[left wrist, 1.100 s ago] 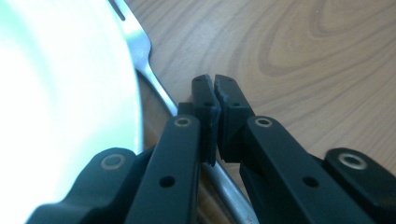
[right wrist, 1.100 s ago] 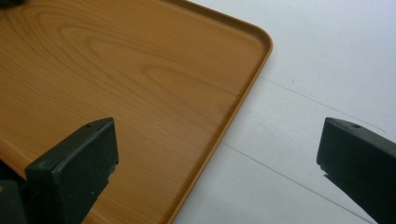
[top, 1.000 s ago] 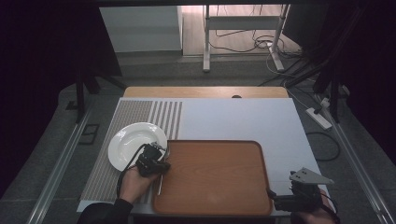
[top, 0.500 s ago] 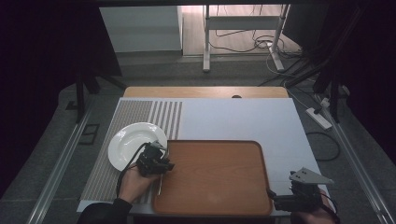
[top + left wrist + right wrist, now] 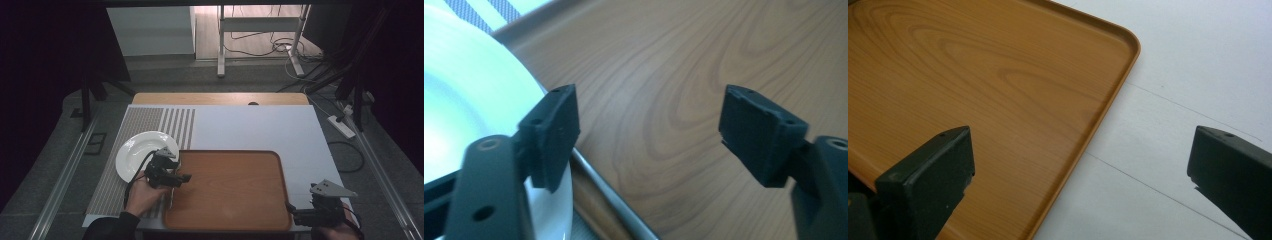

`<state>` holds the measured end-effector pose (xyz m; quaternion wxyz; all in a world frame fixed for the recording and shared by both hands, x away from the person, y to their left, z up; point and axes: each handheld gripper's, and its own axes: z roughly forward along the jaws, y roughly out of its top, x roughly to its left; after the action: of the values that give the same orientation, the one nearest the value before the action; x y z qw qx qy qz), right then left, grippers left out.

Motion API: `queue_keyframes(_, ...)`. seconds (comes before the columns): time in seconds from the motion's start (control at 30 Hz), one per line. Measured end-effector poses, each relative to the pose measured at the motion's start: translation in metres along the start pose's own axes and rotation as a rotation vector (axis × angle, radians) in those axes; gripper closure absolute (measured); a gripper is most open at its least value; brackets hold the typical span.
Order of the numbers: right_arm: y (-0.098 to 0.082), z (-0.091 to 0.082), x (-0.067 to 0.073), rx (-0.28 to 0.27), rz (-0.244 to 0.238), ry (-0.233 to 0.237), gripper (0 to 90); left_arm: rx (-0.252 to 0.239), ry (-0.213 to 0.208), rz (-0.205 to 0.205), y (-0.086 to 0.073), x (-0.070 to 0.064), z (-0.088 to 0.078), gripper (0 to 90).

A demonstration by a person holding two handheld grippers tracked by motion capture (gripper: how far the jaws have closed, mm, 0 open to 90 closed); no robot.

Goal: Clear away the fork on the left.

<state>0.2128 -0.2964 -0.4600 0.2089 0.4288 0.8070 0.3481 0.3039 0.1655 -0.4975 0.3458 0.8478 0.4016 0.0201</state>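
1. High view: Your left gripper (image 5: 181, 176) is hovering over the left rim of the tray (image 5: 230, 185), just beside the plate (image 5: 137, 152). Its jaws are standing apart and holding nothing. A thin utensil (image 5: 170, 196) is lying along that rim, partly under your hand. Your right gripper (image 5: 292, 215) is waiting at the tray's near right corner, low over the table (image 5: 250, 127).

2. Left gripper view: The left gripper (image 5: 649, 135) is gaping wide, with nothing between its pads. The utensil (image 5: 611, 200) is showing as a slim metal shaft running between the plate (image 5: 469, 95) and the tray (image 5: 674, 90), near the lower jaw on the plate side. Its ends are hidden, so I cannot tell what kind it is.

3. Right gripper view: The right gripper (image 5: 1080, 165) is also spread wide and empty. One jaw is over the tray (image 5: 973, 75) and the other over the bare table (image 5: 1198, 75).

4. Step in hand, as I judge it: you are lining up to take the utensil with the left gripper.

5. Next move: you are needing to bring both jaws astride the shaft, lower them, then close. Keep clear of the plate's edge, since the shaft is lying tight against it.

6. Count: you are working with two grippers, one plate, one tray and one utensil.
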Motion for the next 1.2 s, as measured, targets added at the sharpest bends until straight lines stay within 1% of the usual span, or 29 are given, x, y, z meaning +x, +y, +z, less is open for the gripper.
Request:
queue_keyframes(0.1,0.0,0.0,0.0,0.001,0.0,0.001,0.0,-0.001,0.003,0.021,-0.001,-0.001,-0.002,10.1)
queue_keyframes(0.2,0.0,0.0,0.0,0.002,0.001,0.001,0.0,-0.015,-0.013,0.022,-0.002,0.0,-0.003,2.9)
queue_keyframes(0.3,0.0,0.0,0.0,0.002,0.001,0.002,0.0,-0.022,-0.009,0.027,-0.003,0.001,-0.004,0.8)
queue_keyframes(0.4,0.0,0.0,0.0,0.002,0.003,0.003,0.0,-0.025,0.012,0.042,-0.004,0.002,-0.006,0.0)
queue_keyframes(0.5,0.0,0.0,-0.001,0.003,0.005,0.004,0.0,-0.019,0.048,0.074,-0.005,0.002,-0.008,0.0)
queue_keyframes(0.63,0.0,0.0,-0.001,0.002,0.006,0.003,0.0,-0.019,0.047,0.06,-0.007,0.004,-0.012,0.0)
queue_keyframes(0.77,0.0,0.001,-0.001,0.005,0.008,0.003,0.0,-0.038,0.045,0.038,-0.01,0.008,-0.019,0.0)
queue_keyframes(0.87,0.0,0.001,-0.001,0.006,0.009,0.003,0.0,-0.05,0.066,0.028,-0.013,0.011,-0.024,0.0)
queue_keyframes(0.97,0.0,0.001,-0.001,0.006,0.008,0.002,0.0,-0.056,0.071,0.017,-0.016,0.013,-0.027,0.0)
queue_keyframes(1.2,0.0,0.001,-0.001,0.006,0.011,0.003,0.0,-0.061,0.064,-0.003,-0.022,0.016,-0.032,0.0)
